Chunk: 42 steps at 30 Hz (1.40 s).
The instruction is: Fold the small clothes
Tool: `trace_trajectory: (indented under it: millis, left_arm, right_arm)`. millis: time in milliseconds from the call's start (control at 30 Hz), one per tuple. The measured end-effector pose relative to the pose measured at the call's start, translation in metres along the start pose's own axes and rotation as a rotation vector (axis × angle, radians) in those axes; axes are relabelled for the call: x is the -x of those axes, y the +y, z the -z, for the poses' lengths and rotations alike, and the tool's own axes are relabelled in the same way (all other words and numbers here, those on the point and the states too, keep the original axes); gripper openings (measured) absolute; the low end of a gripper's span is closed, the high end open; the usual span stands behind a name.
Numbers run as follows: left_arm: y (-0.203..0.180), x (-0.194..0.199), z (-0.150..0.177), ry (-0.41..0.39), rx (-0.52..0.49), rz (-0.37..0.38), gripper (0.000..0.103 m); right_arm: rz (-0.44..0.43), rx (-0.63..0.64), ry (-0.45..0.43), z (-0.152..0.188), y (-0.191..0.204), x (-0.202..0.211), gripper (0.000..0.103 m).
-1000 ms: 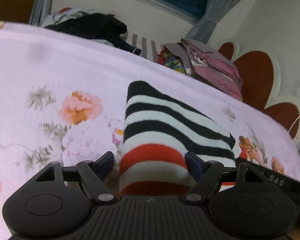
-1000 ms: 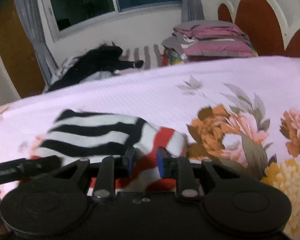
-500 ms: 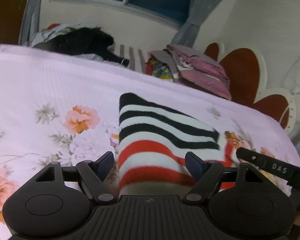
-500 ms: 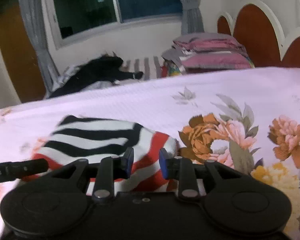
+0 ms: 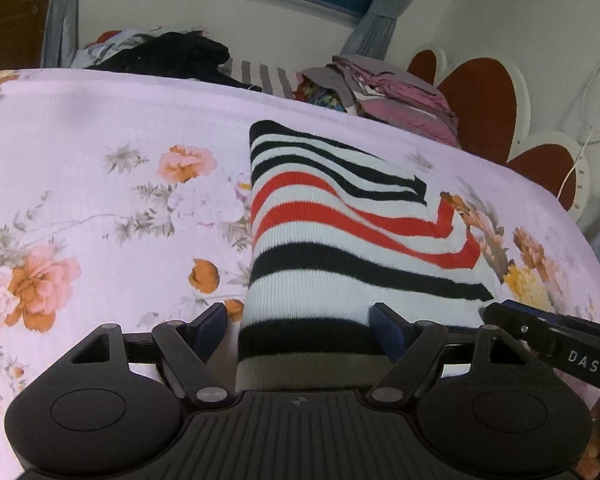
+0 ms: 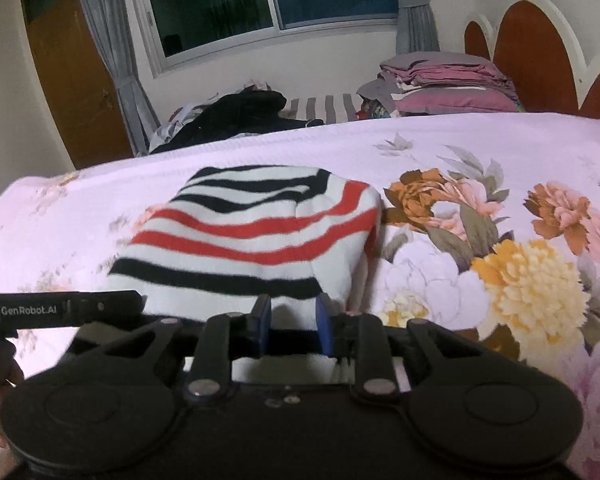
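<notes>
A small knit garment (image 5: 340, 232) with black, white and red stripes lies folded on the floral pink bedspread (image 5: 100, 152). In the left wrist view my left gripper (image 5: 300, 326) is wide open, and the garment's near end lies between its blue pads (image 5: 210, 322). In the right wrist view the garment (image 6: 256, 232) lies just ahead of my right gripper (image 6: 292, 314), whose blue pads (image 6: 262, 316) stand a little apart at the garment's near edge, holding nothing. The right gripper's arm (image 5: 556, 344) shows at the left view's right edge.
A stack of folded pink and grey clothes (image 6: 444, 84) and a pile of dark clothes (image 6: 240, 116) lie beyond the far edge of the bed. A red and white headboard (image 6: 532, 56) stands at the right. A window and a brown door are behind.
Both grippers have drawn back toward the near side and risen. The right gripper let go of the garment's red-striped fold, which now lies flat; more of the garment shows in both views.
</notes>
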<state>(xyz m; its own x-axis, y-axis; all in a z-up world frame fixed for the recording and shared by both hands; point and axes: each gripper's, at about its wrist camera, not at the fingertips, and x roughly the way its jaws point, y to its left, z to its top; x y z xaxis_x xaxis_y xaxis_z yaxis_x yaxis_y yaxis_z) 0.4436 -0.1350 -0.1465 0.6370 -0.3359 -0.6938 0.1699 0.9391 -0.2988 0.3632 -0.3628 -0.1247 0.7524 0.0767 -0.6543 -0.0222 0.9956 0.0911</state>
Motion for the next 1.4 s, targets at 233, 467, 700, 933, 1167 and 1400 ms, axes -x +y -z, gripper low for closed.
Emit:
trace_trajectory:
  millis: [233, 467, 700, 933, 1167, 1400]
  left_arm:
    - [-0.006, 0.004, 0.002, 0.014, -0.029, -0.023, 0.078]
    - [-0.007, 0.005, 0.009, 0.032, -0.044, -0.017, 0.078]
    - [-0.008, 0.007, 0.014, 0.049, -0.052, -0.018, 0.078]
    - [-0.012, 0.012, 0.01, 0.05, -0.069, -0.034, 0.078]
    - [-0.019, 0.014, -0.005, 0.039, -0.069, -0.034, 0.083]
    - [-0.017, 0.002, -0.022, 0.033, -0.063, -0.03, 0.088]
  right_arm:
    - [-0.003, 0.007, -0.024, 0.001, 0.002, 0.021, 0.025]
    - [0.035, -0.001, 0.07, 0.03, -0.006, 0.017, 0.025]
    - [0.009, -0.061, 0.102, 0.039, -0.017, 0.019, 0.025]
    - [-0.014, -0.077, 0.133, 0.032, -0.019, 0.024, 0.029]
    - [-0.039, -0.105, 0.101, 0.009, -0.031, 0.031, 0.054]
    - [-0.087, -0.173, 0.095, -0.014, -0.044, 0.012, 0.068]
